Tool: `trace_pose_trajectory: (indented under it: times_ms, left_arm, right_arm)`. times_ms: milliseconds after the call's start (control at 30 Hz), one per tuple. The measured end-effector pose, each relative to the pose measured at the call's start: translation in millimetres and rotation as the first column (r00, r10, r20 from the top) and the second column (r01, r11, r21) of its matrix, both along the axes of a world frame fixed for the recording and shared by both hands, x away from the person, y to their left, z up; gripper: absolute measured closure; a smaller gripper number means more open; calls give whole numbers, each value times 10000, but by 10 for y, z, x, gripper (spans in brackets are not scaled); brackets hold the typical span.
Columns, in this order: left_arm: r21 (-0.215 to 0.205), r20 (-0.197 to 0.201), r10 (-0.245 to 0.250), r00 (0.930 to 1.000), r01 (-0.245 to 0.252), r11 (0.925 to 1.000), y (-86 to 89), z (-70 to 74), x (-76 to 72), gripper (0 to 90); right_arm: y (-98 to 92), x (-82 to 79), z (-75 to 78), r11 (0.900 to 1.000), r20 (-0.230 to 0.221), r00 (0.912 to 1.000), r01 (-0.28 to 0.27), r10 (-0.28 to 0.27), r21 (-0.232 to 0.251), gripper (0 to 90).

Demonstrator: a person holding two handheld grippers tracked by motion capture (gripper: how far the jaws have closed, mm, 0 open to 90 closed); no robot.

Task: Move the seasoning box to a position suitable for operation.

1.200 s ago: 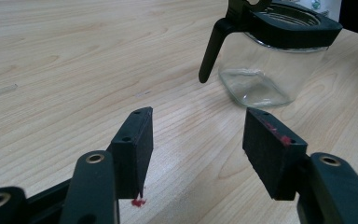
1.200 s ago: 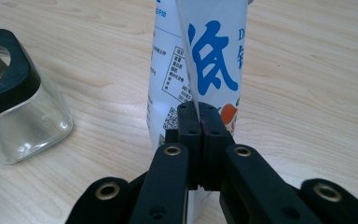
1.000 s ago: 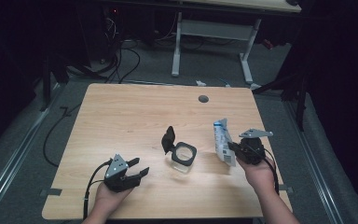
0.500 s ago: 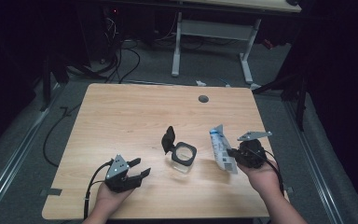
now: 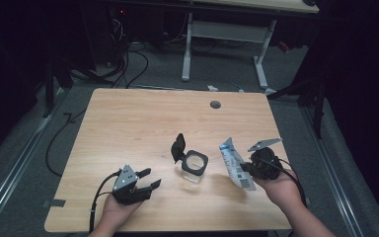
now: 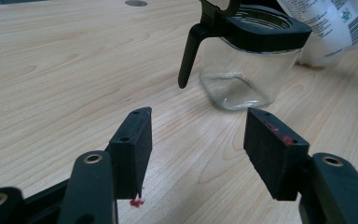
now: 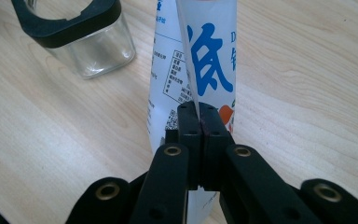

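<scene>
A clear glass jar (image 5: 193,168) with a black square rim and a flipped-up black lid (image 5: 178,146) stands near the middle of the wooden table (image 5: 143,123). In the left gripper view the jar (image 6: 244,70) sits beyond my open left gripper (image 6: 198,149), whose jaws have nothing between them. My left gripper (image 5: 145,180) rests low at the front left of the table. My right gripper (image 5: 244,169) is shut on the edge of a white and blue plastic pouch (image 5: 233,162), held just right of the jar. In the right gripper view the pouch (image 7: 200,60) rises from the pinched jaws of my right gripper (image 7: 199,122).
A round grommet hole (image 5: 215,104) lies near the table's far edge. Beyond the table stand a white desk frame (image 5: 227,34) and loose cables (image 5: 128,59) on the dark floor. Bare wood stretches across the left and far halves of the table.
My right gripper has drawn the pouch toward the front of the table and tilted it, its top leaning left toward the jar. The left gripper has stayed put.
</scene>
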State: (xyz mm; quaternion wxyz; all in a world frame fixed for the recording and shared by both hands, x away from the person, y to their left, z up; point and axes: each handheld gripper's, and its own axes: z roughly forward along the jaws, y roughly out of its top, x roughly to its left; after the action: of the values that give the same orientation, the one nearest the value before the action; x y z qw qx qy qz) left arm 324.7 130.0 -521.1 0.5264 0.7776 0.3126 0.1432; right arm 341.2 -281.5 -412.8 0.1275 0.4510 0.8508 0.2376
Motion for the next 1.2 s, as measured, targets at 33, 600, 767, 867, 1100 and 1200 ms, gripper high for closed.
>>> trace_pose_trajectory:
  times_ms: [33, 600, 767, 867, 1100, 1200]
  left_arm:
    - [11, 13, -18, 10000, 18, 10000, -3, -1, -1, 423]
    - [49, 132, -78, 9999, 77, 10000, -22, -2, -16, 420]
    - [97, 176, -140, 9997, 139, 9999, -30, -2, -22, 419]
    - [118, 202, -216, 9996, 214, 9997, -48, -6, -33, 418]
    - [221, 551, -512, 9972, 500, 9985, -150, 8, -109, 403]
    - [137, 600, -758, 9953, 751, 9971, -220, 7, -148, 400]
  right_arm:
    - [5, 0, 6, 10000, -90, 10000, -11, 11, -21, 899]
    - [91, 23, 78, 9947, -1145, 9929, -416, 307, -943, 900]
    - [128, 27, 87, 9936, -1431, 9892, -471, 320, -1030, 900]
    - [135, 30, 91, 9933, -1620, 9863, -495, 322, -1043, 900]
    - [156, 42, 122, 9855, -1967, 9795, -733, 424, -1528, 900]
    - [157, 45, 147, 9837, -1957, 9796, -783, 457, -1621, 900]
